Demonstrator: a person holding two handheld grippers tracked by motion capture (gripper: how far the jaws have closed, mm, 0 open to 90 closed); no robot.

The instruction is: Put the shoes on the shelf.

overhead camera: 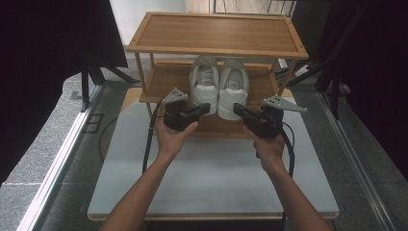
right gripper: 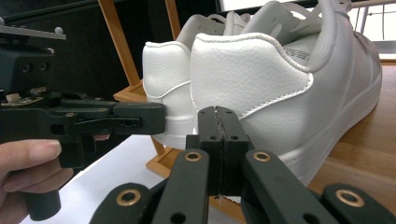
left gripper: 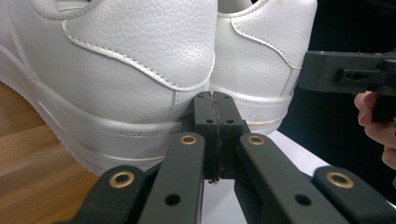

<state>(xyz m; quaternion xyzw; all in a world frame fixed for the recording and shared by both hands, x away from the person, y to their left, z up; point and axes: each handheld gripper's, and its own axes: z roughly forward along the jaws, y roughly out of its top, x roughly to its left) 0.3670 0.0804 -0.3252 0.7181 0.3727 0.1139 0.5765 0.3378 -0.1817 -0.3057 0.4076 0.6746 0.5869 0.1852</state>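
Pair of white sneakers [overhead camera: 219,85] sits side by side on the lower shelf of a wooden shoe rack [overhead camera: 219,32], heels at the shelf's front edge (toes toward the back). The rack stands at the bench's [overhead camera: 211,183] far edge. Left gripper [overhead camera: 204,109] and right gripper [overhead camera: 237,109] hover just behind the heels, both sets of fingers pressed together, holding nothing.

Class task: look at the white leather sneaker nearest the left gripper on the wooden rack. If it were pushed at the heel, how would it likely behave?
The left white leather sneaker would probably slide rather than roll or tip: its wide flat sole rests on the smooth lower shelf of the wooden shoe rack. Its padded, stitched heel looks fairly stiff, so it should hold shape. It stands close beside the right white sneaker and may nudge it.
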